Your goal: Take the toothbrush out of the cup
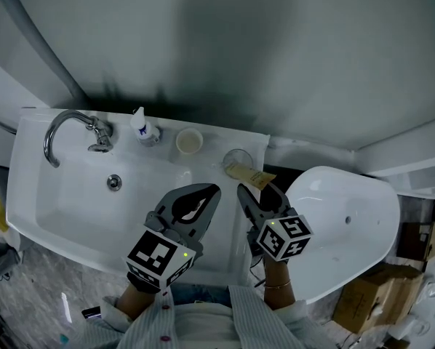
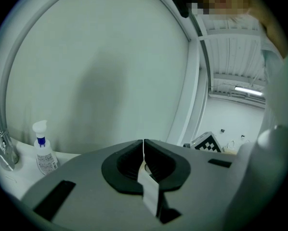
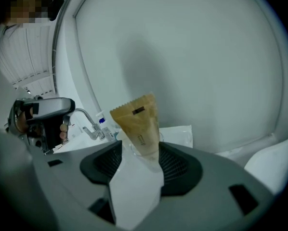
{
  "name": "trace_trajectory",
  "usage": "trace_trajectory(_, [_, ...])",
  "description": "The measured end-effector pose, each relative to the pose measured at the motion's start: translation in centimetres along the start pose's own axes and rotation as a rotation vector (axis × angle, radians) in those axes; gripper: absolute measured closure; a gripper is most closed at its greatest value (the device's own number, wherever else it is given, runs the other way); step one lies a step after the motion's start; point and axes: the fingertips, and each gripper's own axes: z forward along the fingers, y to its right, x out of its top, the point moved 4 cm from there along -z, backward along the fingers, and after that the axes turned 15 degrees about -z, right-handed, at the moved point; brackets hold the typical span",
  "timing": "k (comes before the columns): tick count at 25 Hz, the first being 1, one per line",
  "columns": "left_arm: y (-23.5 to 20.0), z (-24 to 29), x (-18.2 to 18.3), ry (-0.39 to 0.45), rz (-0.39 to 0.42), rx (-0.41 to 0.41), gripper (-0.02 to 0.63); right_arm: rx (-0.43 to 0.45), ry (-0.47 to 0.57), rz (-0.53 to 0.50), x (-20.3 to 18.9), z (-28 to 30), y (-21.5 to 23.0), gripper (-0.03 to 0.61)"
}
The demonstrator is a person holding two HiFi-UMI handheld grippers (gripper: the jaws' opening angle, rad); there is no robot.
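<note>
Looking steeply down on a white washbasin (image 1: 28, 195), with a curved tap (image 1: 61, 126) at upper left and, along the back ledge, a small spray bottle (image 1: 142, 126), a cream cup (image 1: 189, 142) and a clear cup (image 1: 237, 157) just right of centre. Found the toothbrush (image 1: 248, 173), judged to be the long item sealed in a tan paper sachet, standing in the clear cup and leaning toward the right of the head view. Saw no lifting done: sachet foot down inside the cup, cup on the ledge.

Held the right gripper (image 1: 257, 192) just below the cup at centre frame, released, with jaws spread wide. Showed, in the right gripper view, the sachet rising between those jaws with neither pad pressing on it. Held the left gripper (image 1: 212, 191) just to the left of the right one, over the right part of the basin, clenched on nothing, with jaws meeting edge to edge.

Judged the task barely begun: approach made, grasp lacking. Left to do: closing the right jaws on the sachet above the cup rim, then drawing it up and clear of the cup, preferably without tipping the cup. Could not tell whether the pads touched the cup wall.
</note>
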Motion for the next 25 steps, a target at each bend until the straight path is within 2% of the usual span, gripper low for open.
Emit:
trace_trajectory(13, [-1.3,0.8,-0.9,-0.021,-0.02,0.023,0.592,-0.078,0.011,-0.074,0.1,1.9,0.6,0.348])
trace_trajectory(22, [-2.1,0.9,-1.1,-0.026,-0.03,0.03,0.592,-0.079,0.002,-0.084,0.1,3.0,0.4,0.353])
trace_trajectory(25, [-2.3,0.8,-1.1,-0.026,-0.035,0.032,0.592,-0.083,-0.001,-0.099,0.3,3.5,0.3,0.375])
